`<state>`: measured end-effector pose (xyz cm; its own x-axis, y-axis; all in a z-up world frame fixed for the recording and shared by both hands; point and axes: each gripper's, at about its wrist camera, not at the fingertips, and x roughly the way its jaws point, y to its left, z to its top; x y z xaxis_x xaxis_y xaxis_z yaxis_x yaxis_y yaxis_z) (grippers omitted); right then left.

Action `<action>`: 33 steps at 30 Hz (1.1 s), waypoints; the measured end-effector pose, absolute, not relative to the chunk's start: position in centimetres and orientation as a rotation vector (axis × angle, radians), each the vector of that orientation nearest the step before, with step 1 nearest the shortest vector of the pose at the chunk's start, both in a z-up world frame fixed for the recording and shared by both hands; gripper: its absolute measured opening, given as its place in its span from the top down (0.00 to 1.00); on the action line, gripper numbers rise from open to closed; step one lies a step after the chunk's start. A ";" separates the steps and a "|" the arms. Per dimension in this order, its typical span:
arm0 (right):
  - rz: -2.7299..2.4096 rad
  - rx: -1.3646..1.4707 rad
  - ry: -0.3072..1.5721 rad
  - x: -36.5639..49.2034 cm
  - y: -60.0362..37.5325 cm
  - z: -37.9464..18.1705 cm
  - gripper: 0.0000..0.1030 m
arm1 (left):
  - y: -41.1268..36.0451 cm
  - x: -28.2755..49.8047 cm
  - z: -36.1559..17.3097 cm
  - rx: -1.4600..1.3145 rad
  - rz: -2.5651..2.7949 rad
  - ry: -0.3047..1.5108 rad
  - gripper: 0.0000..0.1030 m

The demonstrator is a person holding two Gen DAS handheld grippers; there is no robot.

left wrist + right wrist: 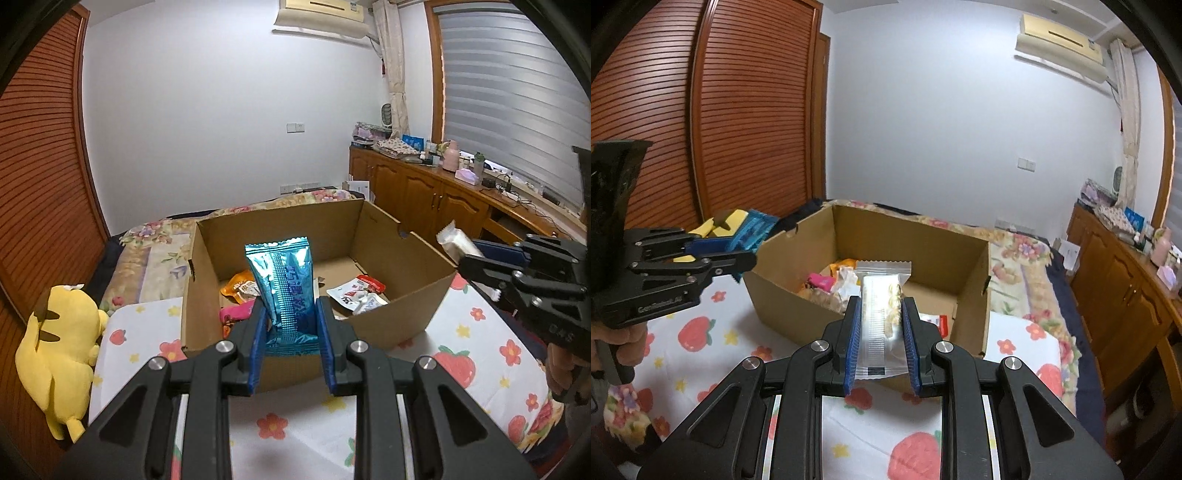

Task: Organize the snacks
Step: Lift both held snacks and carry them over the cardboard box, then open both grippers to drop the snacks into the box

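My left gripper (290, 310) is shut on a shiny blue snack packet (282, 284), held upright in front of the near wall of an open cardboard box (402, 302). My right gripper (881, 310) is shut on a clear packet with a pale snack bar (881, 302), also held above the box's near edge (798, 306). Each gripper shows in the other's view: the right gripper (469, 254) with its white packet (452, 240) at the right, the left gripper (738, 254) with the blue packet (753, 225) at the left. Inside the box lie an orange packet (242, 284), a pink packet (234, 317) and white-and-red packets (356, 293).
The box sits on a bed cover with strawberry and flower prints (480, 332). A yellow plush toy (61, 354) lies at the left by a slatted wooden wardrobe (665, 110). A wooden sideboard (424, 188) with clutter runs along the right under a window blind.
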<state>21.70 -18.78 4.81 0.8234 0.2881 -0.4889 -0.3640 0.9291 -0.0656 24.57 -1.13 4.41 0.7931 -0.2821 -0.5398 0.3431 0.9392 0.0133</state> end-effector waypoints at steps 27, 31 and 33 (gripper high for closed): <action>0.283 -0.136 0.650 30.3 -18.5 0.8 0.81 | -0.2 31.8 0.9 0.086 -0.265 0.691 0.76; 0.282 -0.120 0.667 30.4 -18.9 0.2 0.81 | -0.2 31.9 0.5 0.073 -0.272 0.704 0.76; 0.281 -0.119 0.670 30.4 -19.0 0.2 0.81 | -0.4 31.9 0.3 0.082 -0.272 0.705 0.76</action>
